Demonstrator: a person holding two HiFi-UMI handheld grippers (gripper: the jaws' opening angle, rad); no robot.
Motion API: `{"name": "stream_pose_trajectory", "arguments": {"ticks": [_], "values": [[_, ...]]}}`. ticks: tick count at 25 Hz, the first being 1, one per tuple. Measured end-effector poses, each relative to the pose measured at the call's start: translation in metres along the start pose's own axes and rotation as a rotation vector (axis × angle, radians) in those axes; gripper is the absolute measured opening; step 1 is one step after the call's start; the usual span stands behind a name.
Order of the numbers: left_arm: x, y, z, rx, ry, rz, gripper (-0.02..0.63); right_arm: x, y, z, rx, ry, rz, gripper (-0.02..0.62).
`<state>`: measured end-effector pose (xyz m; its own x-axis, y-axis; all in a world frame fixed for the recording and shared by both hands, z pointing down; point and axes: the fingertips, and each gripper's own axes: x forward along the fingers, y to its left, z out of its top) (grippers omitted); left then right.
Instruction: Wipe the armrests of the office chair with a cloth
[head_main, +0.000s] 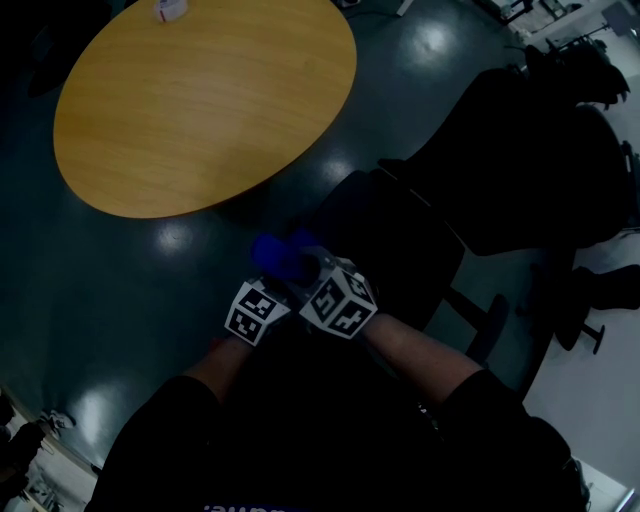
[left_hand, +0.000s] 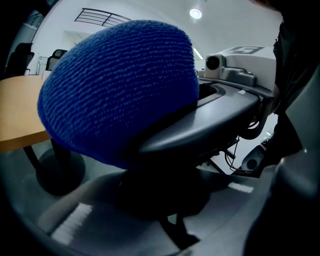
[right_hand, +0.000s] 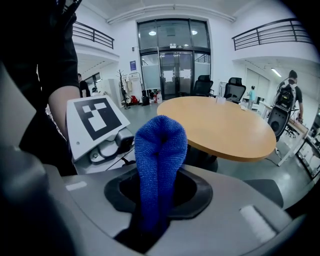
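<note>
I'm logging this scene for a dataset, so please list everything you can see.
cloth: one, blue, standing upright just ahead of the person
table: one, round, wooden, ahead to the left
small box: one, pale, at the table's far edge
office chairs: at least two, black, right of the table
bystander: one, with a backpack, far off at right
left gripper: grey, jaws nearly together, nothing seen between them
right gripper: grey, shut on the cloth
</note>
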<state>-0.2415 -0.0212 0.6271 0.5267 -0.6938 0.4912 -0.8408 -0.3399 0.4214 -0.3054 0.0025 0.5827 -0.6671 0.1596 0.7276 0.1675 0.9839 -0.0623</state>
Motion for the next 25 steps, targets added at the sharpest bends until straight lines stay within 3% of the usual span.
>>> {"name": "stream_pose_trajectory", "arguments": {"ticks": [11,25], "values": [[-0.003,-0.001,0.002,0.005,-0.001,0.011,0.017,-0.017,-0.009,0.002,-0.014,-0.026,-0.03,0.11],[-0.008,0.006,0.008,0.034,0.036,0.018,0.017,-0.093,-0.122,-0.008,0.038,-0.047,-0.257,0.11]]}}
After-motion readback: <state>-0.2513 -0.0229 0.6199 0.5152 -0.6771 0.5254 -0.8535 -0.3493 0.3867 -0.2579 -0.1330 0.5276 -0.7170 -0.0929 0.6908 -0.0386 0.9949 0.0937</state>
